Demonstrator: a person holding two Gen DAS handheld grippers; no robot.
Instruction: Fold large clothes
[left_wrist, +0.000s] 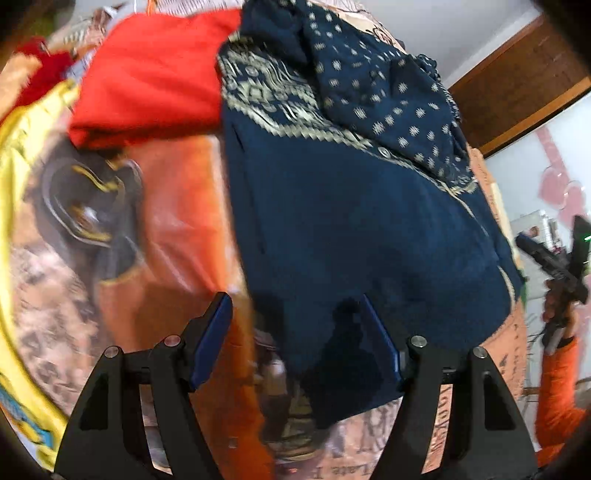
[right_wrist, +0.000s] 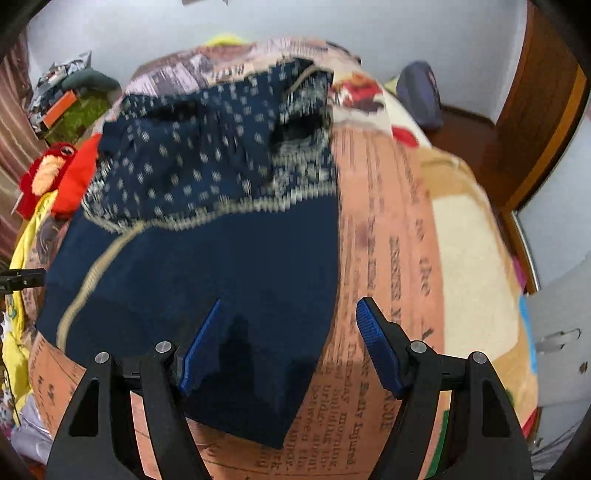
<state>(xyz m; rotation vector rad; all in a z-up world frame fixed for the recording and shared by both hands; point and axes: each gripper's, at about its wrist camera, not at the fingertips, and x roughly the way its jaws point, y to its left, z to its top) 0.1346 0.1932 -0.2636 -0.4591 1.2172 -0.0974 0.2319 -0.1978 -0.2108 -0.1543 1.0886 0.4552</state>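
Both claws tilt steeply down over a bed covered by a printed blanket (right_wrist: 373, 229). The left claw (left_wrist: 295, 332) stands wide with nothing gripped, the navy patterned garment (left_wrist: 351, 206) lying under its right finger. The right claw (right_wrist: 291, 339) is likewise wide and empty above the garment's near corner. An orange-sleeved hand (left_wrist: 557, 314) holds the right claw.
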